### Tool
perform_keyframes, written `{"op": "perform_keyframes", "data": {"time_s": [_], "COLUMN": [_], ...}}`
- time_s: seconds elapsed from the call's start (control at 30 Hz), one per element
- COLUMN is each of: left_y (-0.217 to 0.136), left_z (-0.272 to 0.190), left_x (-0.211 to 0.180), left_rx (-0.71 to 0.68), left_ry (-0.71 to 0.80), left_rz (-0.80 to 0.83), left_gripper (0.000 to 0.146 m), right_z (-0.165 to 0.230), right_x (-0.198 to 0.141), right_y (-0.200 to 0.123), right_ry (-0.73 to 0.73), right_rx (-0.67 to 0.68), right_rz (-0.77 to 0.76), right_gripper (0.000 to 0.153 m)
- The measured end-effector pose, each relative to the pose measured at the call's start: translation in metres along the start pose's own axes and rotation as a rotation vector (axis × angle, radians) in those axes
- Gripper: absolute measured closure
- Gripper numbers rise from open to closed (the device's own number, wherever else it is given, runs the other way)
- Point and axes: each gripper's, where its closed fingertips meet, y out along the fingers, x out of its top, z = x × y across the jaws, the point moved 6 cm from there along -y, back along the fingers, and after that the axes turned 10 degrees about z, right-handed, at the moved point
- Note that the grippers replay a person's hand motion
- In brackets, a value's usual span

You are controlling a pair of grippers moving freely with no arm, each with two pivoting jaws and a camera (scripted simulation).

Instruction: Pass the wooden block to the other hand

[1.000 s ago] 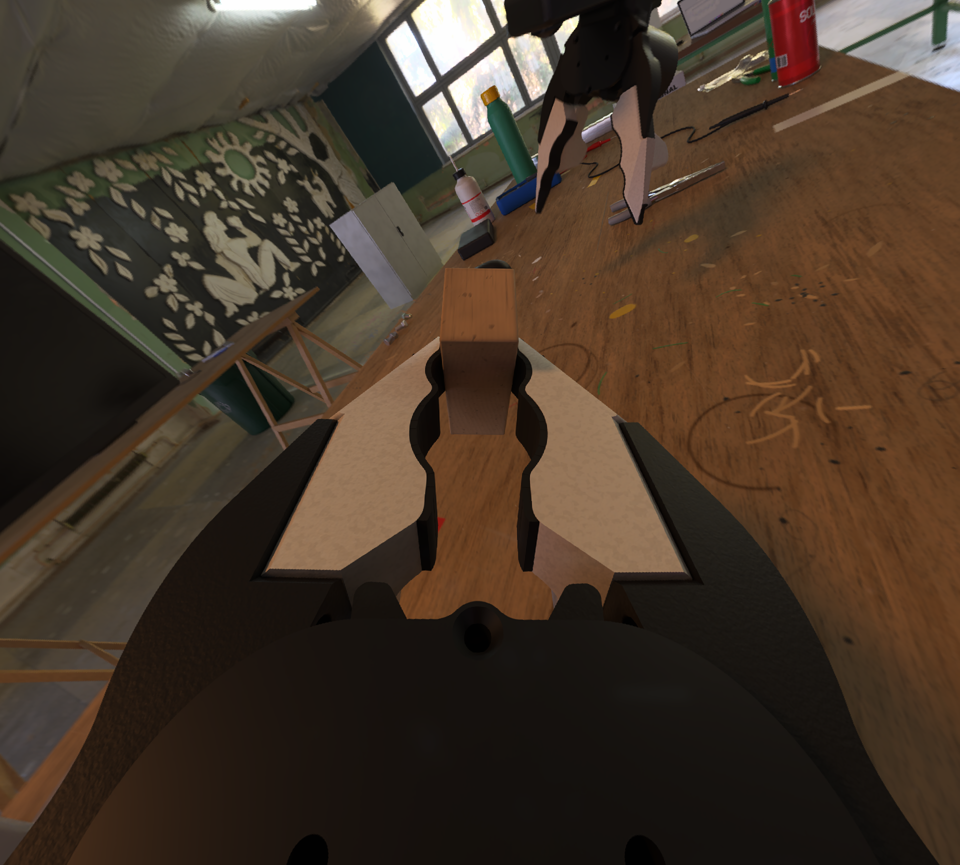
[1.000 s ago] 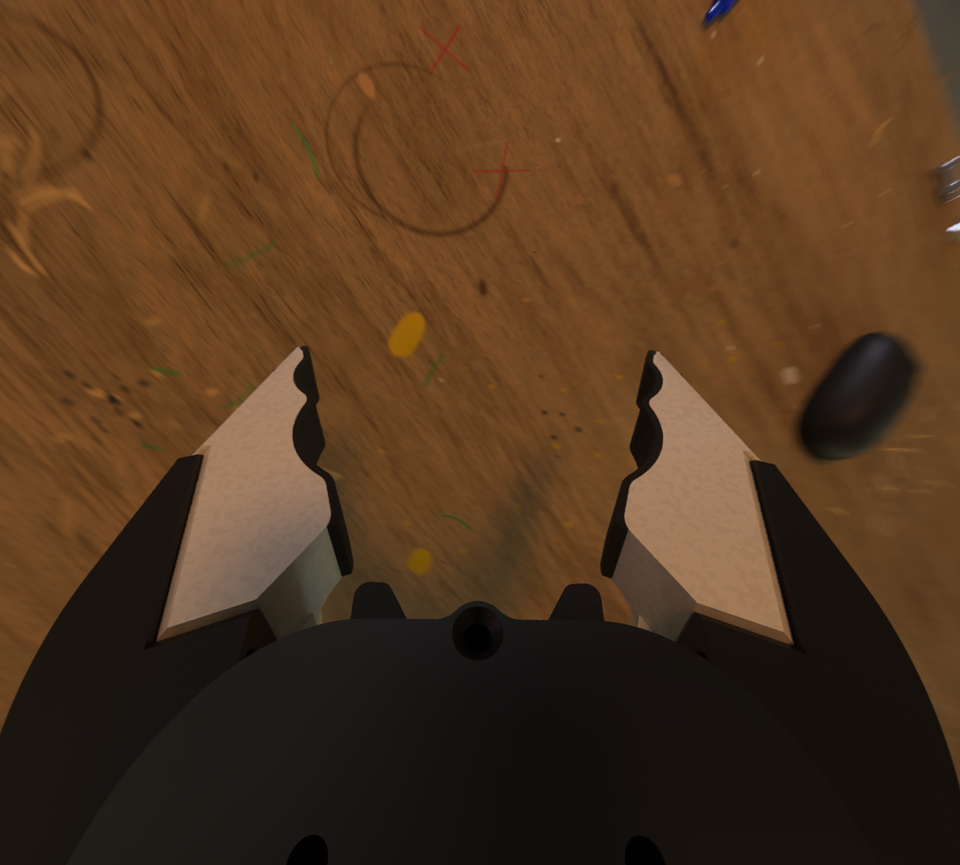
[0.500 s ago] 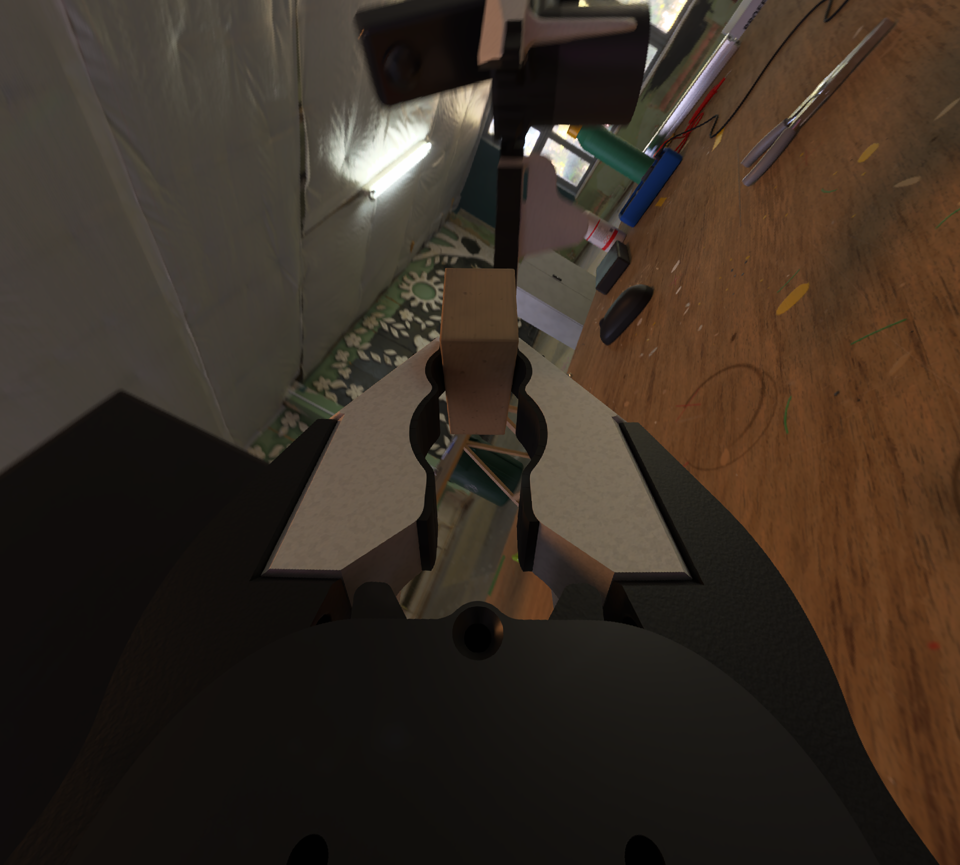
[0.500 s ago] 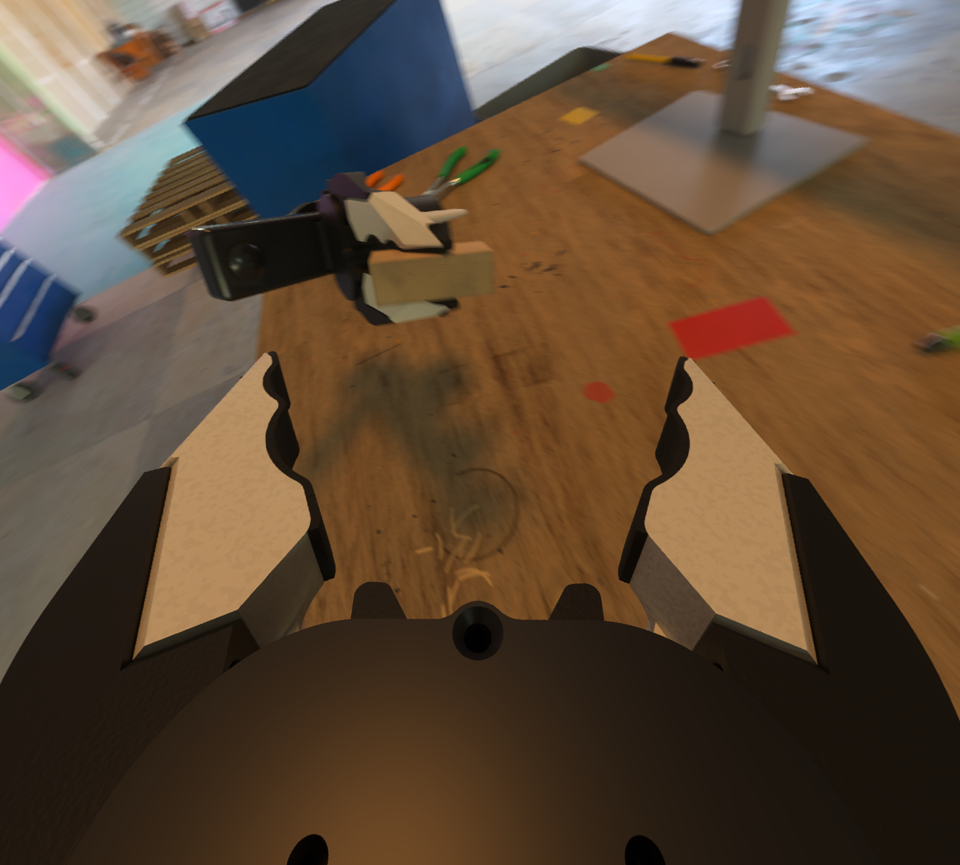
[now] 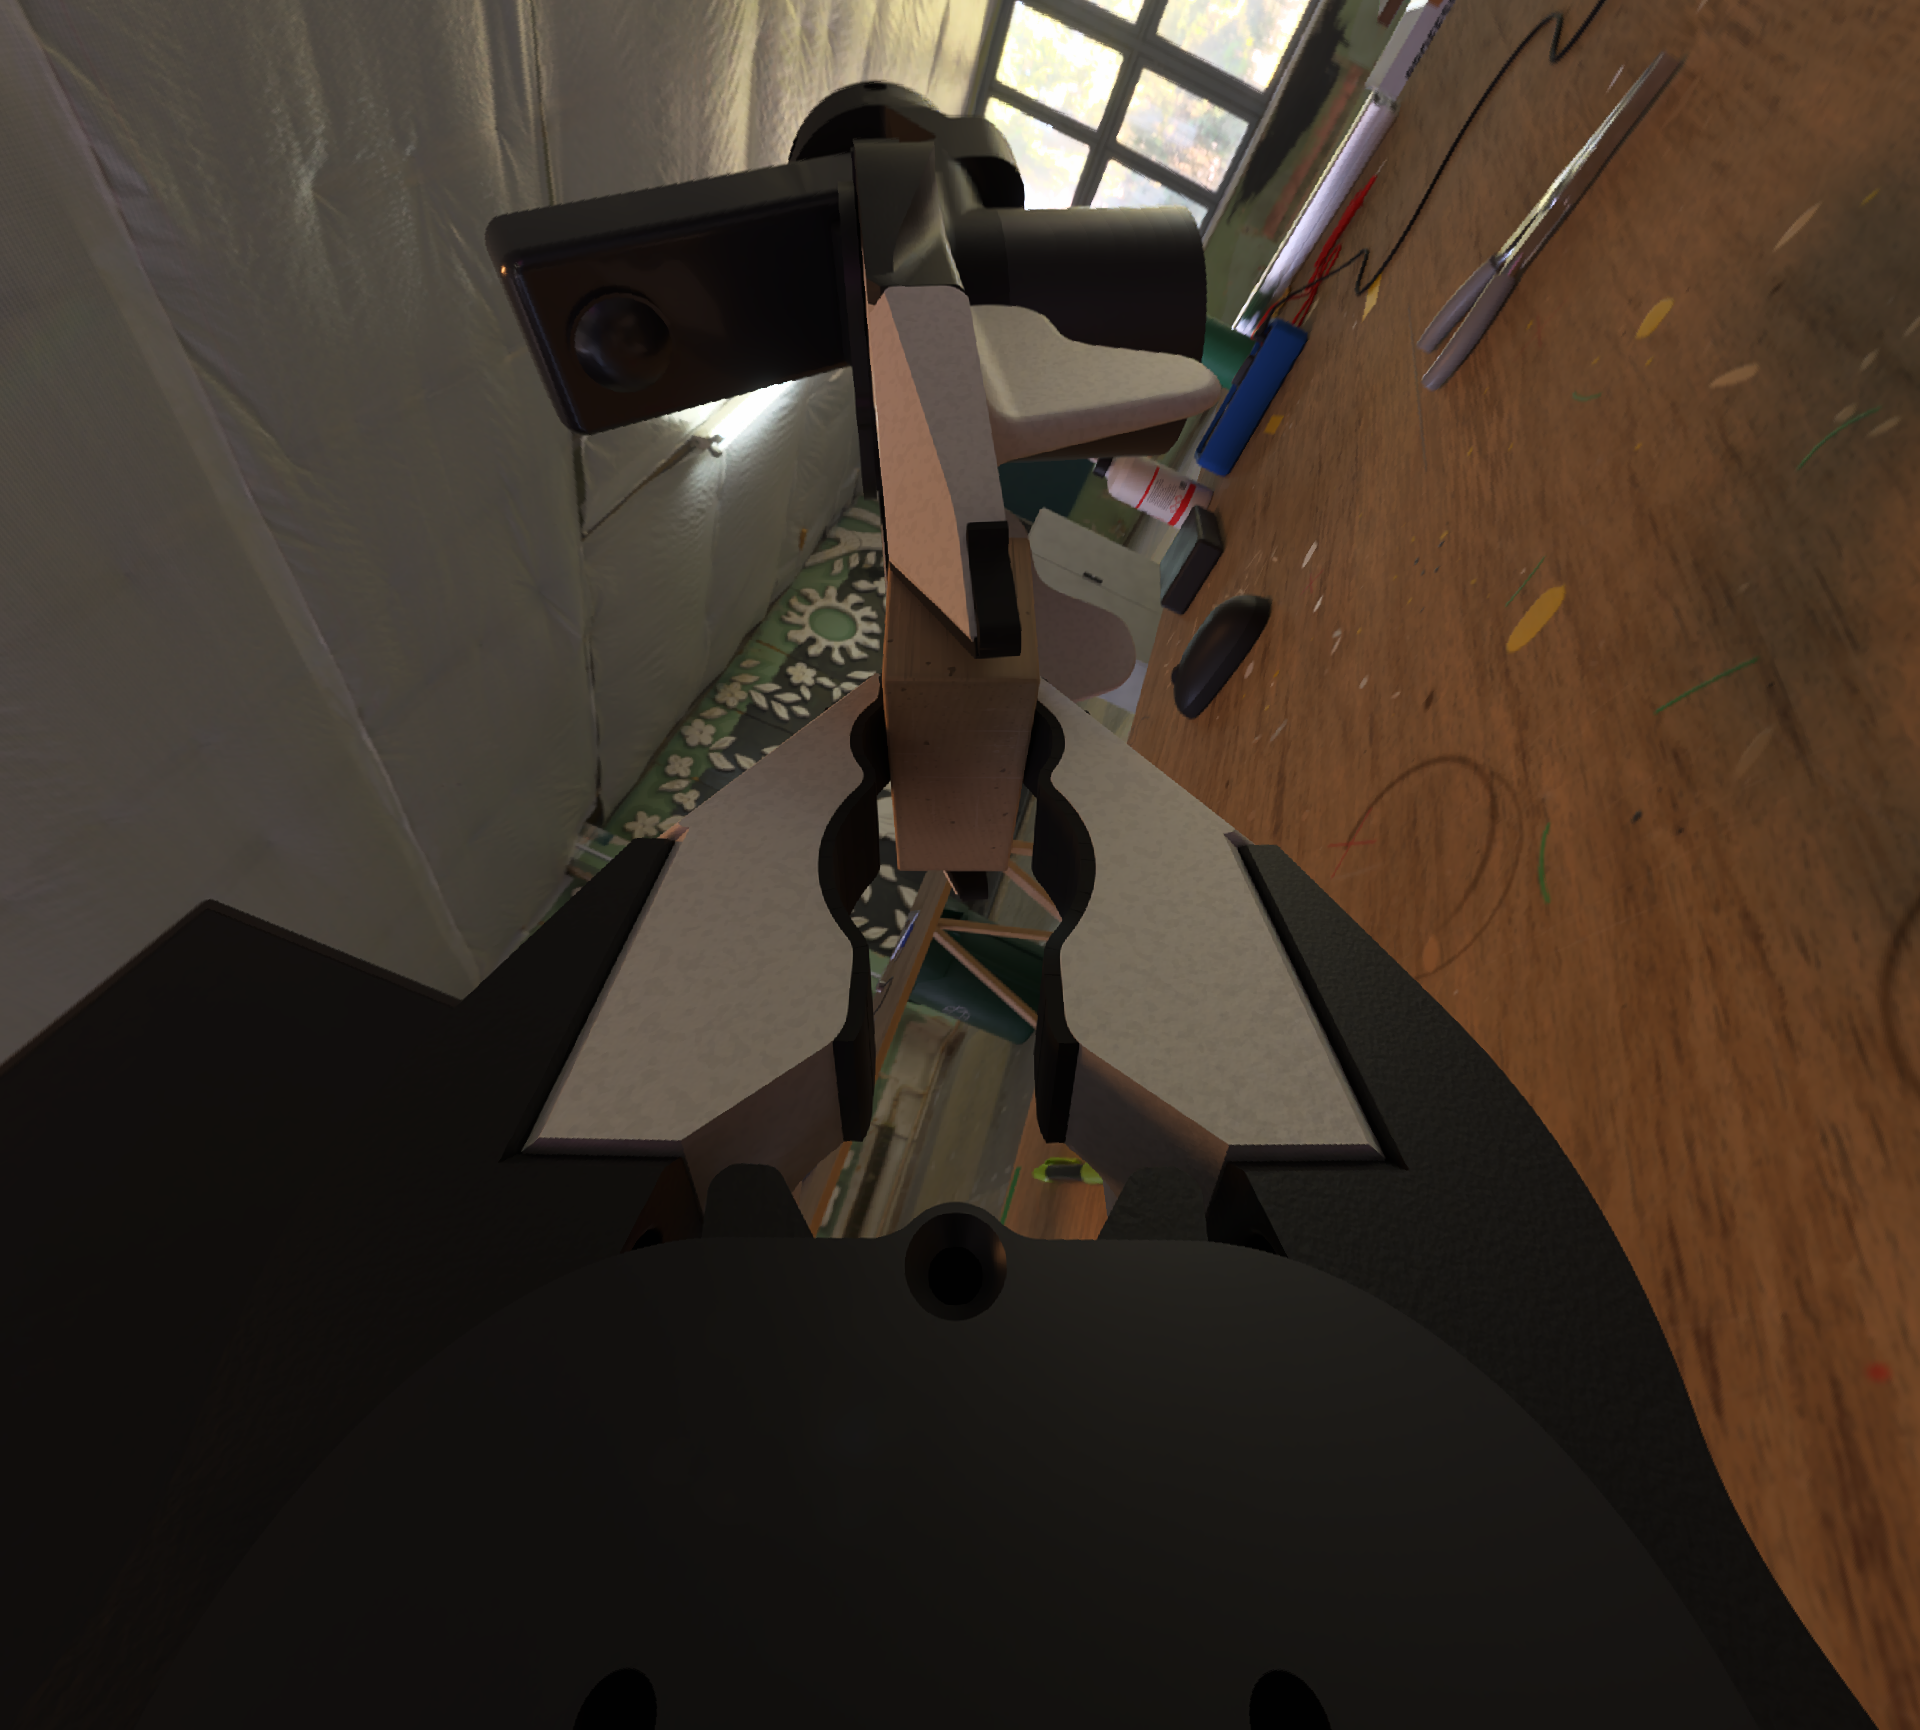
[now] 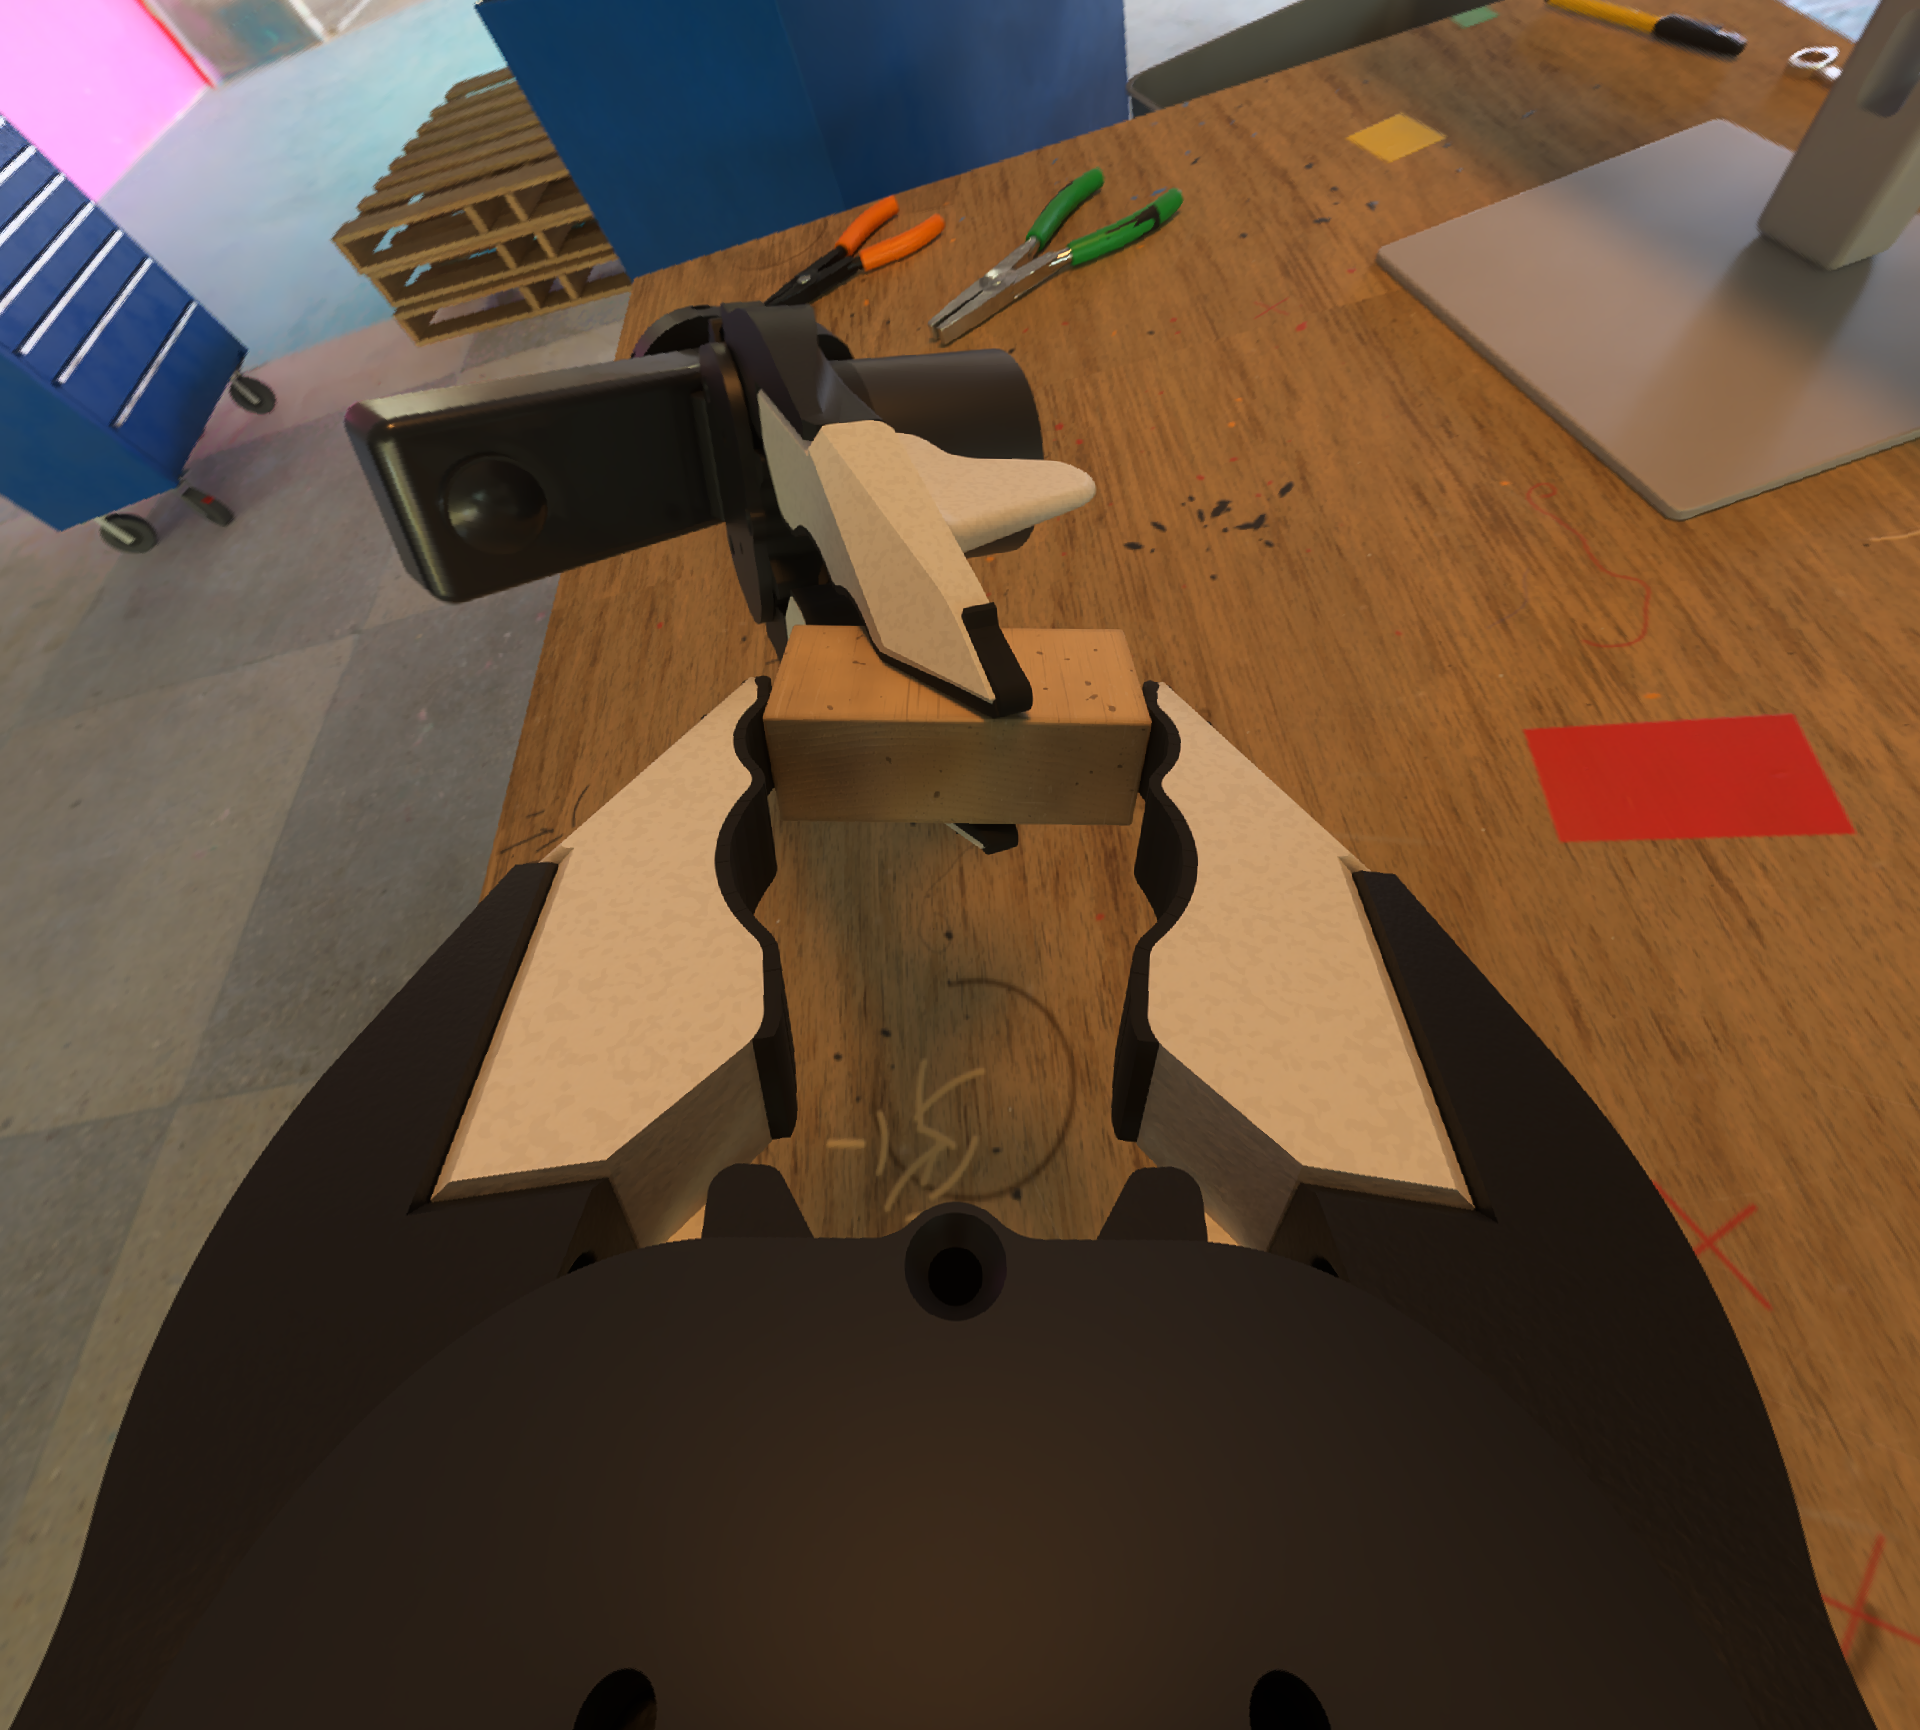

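The desk (image 6: 1403, 641) carries orange-handled pliers (image 6: 862, 246) and green-handled pliers (image 6: 1049, 252) at upper centre, a grey monitor stand (image 6: 1662, 309) upper right, a red patch (image 6: 1683, 776) at right.

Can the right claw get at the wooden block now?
Probably yes. The right claw has a finger on each end of the wooden block, with nothing between; the left claw holds it by its other sides.
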Motion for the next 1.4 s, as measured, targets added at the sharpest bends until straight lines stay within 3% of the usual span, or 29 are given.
{"op": "perform_keyframes", "data": {"time_s": [0.1,0.2,0.27,0.37,0.43,0.53,0.67,0.8,1.1,1.27,1.4], "left_y": [0.005,0.001,-0.004,-0.007,-0.006,-0.004,-0.005,-0.006,-0.003,-0.003,-0.006], "left_z": [-0.002,0.005,0.008,0.002,-0.004,-0.009,-0.009,-0.010,-0.015,-0.016,-0.014], "left_x": [0.000,-0.017,-0.037,-0.072,-0.090,-0.106,-0.119,-0.122,-0.121,-0.122,-0.123], "left_rx": [-0.019,0.034,0.099,0.150,0.139,0.119,0.103,0.089,0.045,0.039,0.043], "left_ry": [-0.079,-0.194,-0.262,-0.327,-0.376,-0.417,-0.511,-0.540,-0.542,-0.542,-0.554], "left_rz": [-0.018,0.032,0.074,0.171,0.217,0.264,0.280,0.284,0.289,0.294,0.296], "left_gripper": [0.121,0.081,0.073,0.072,0.072,0.073,0.076,0.077,0.097,0.101,0.106], "right_z": [-0.004,-0.034,-0.075,-0.146,-0.183,-0.214,-0.233,-0.240,-0.242,-0.236,-0.220], "right_x": [-0.002,-0.003,-0.009,-0.038,-0.068,-0.112,-0.148,-0.157,-0.160,-0.144,-0.110], "right_y": [-0.005,-0.045,-0.088,-0.143,-0.160,-0.154,-0.132,-0.116,-0.100,-0.114,-0.143], "right_ry": [-0.023,-0.048,-0.013,0.093,0.112,0.046,-0.026,-0.071,-0.070,-0.052,-0.048], "right_rx": [0.006,-0.154,-0.353,-0.628,-0.715,-0.655,-0.528,-0.453,-0.401,-0.434,-0.583], "right_rz": [0.034,0.090,0.169,0.430,0.685,1.005,1.199,1.219,1.241,1.264,1.114], "right_gripper": [0.082,0.082,0.082,0.082,0.082,0.082,0.082,0.082,0.082,0.082,0.082]}}
